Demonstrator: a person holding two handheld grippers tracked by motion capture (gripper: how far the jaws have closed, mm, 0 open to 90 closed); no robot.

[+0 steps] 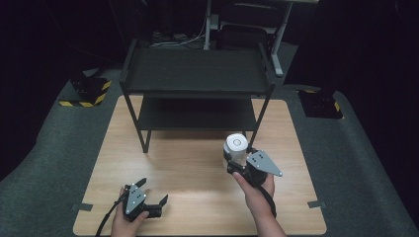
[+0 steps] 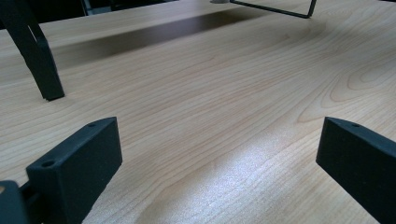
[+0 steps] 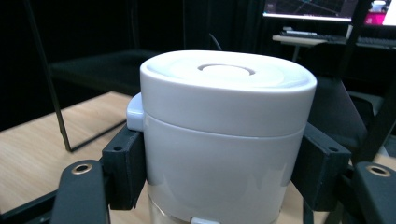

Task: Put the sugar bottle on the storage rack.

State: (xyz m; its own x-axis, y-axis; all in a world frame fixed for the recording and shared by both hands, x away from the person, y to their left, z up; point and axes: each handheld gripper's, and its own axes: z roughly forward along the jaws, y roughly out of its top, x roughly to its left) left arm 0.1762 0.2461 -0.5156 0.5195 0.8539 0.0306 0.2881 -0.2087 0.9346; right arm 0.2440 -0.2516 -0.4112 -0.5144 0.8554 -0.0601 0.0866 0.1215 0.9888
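Dark room, wooden table (image 1: 197, 168): we clamp right gripper (image 1: 237, 159) on white canister (image 1: 236, 147), likely shelf-bound (image 1: 197, 71); left gripper (image 1: 150, 195) wide open, empty, resting.

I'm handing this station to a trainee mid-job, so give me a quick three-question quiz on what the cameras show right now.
1. True or false: the right tool is shut on the white canister.
2. Multiple choice: the left tool is A) gripping the shelf, B) open above bare table, C) holding a lid.
3. Short answer: does the canister stand upright or lie on its side?

Key:
1. True; both jaws press its sides in the right gripper view.
2. B.
3. Upright, lid on top, in front of the black shelf.
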